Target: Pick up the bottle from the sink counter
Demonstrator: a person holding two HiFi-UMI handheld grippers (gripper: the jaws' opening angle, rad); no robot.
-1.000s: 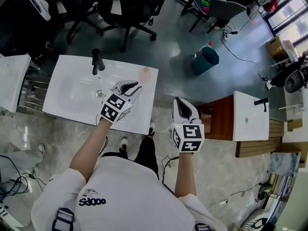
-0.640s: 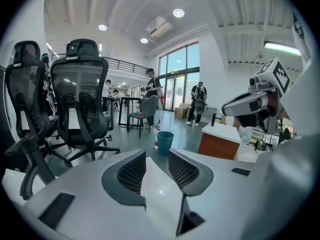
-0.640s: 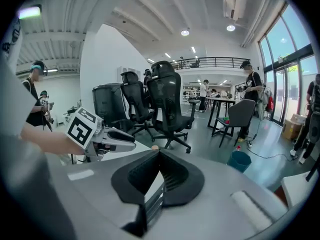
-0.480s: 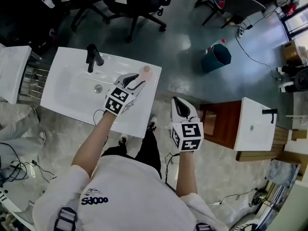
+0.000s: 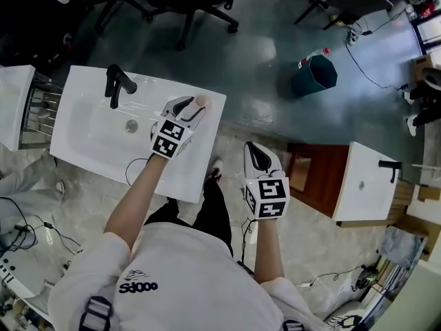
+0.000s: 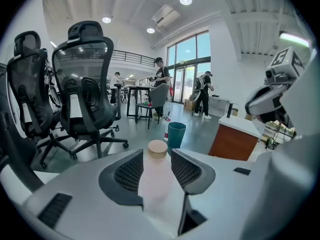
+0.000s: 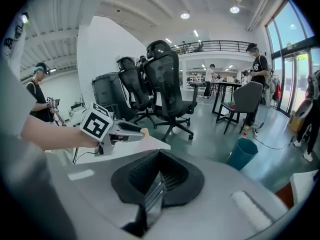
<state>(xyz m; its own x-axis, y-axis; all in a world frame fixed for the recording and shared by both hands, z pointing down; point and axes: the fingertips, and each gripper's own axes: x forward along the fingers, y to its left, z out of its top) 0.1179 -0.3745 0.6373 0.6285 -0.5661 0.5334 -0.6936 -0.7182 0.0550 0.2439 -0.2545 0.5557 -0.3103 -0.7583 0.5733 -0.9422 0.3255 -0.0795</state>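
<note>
A pale pink bottle [image 5: 201, 101] with a tan cap stands upright at the far right corner of the white sink counter [image 5: 89, 147]. My left gripper [image 5: 189, 106] reaches over the counter. Its jaws are opening, one on each side of the bottle [image 6: 157, 181], and I see no firm squeeze on it. In the left gripper view the cap [image 6: 158, 148] rises just past the fingertips. My right gripper [image 5: 256, 150] hangs off the counter's right side over the floor, shut and empty [image 7: 159, 153]. It looks across at the left gripper [image 7: 125, 130].
A black faucet [image 5: 116, 83] and a drain [image 5: 131, 125] sit left of my left gripper. Beyond the counter are black office chairs [image 6: 85, 89] and a teal bin [image 5: 313, 74]. A wooden cabinet [image 5: 306, 174] and a second white basin [image 5: 362, 181] stand to the right.
My left gripper has slid forward and right across the counter until the bottle stands between its jaws. The right gripper has kept its place.
</note>
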